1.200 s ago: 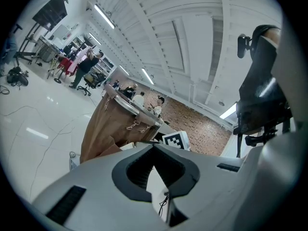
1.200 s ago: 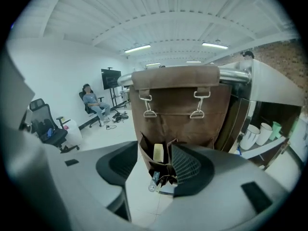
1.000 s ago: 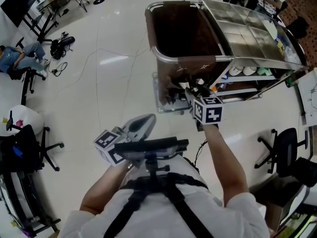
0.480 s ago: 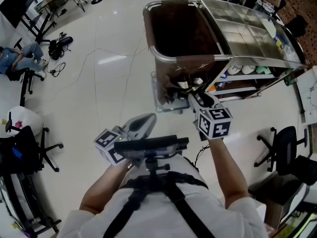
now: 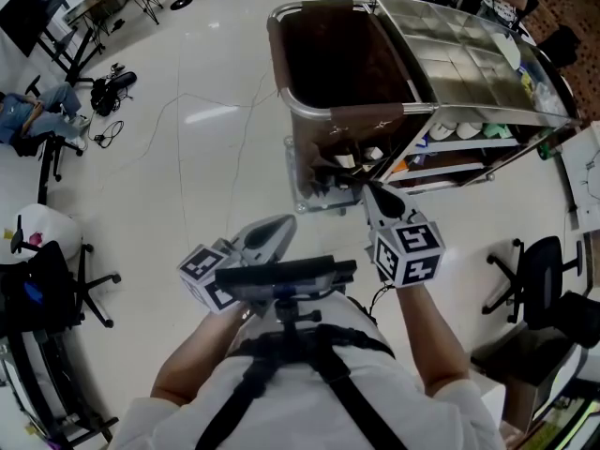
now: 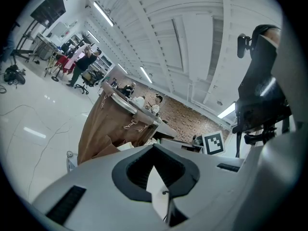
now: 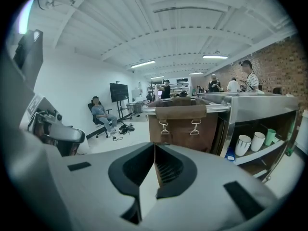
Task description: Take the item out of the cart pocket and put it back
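Observation:
The cart's brown bag [image 5: 337,64] hangs at its near end, with a pocket [image 5: 342,162] low on that end holding several small items. My right gripper [image 5: 372,193] is just short of the pocket, pointing at it. Its jaws are shut with nothing between them, and in the right gripper view its tips [image 7: 155,148] meet in front of the brown bag [image 7: 182,124]. My left gripper [image 5: 277,227] is close to my body, well back from the cart. It is shut and empty, and the left gripper view shows its tips [image 6: 154,152] together with the brown bag [image 6: 108,129] beyond.
The cart's steel top [image 5: 469,59] runs to the right, with shelves of cups [image 7: 250,142] beneath it. Office chairs [image 5: 534,284] stand at the right and left. Cables and a bag [image 5: 117,87] lie on the glossy floor at the far left. People are at the room's edges.
My right gripper has drawn back from the pocket toward me and slightly right. My left gripper has stayed where it was.

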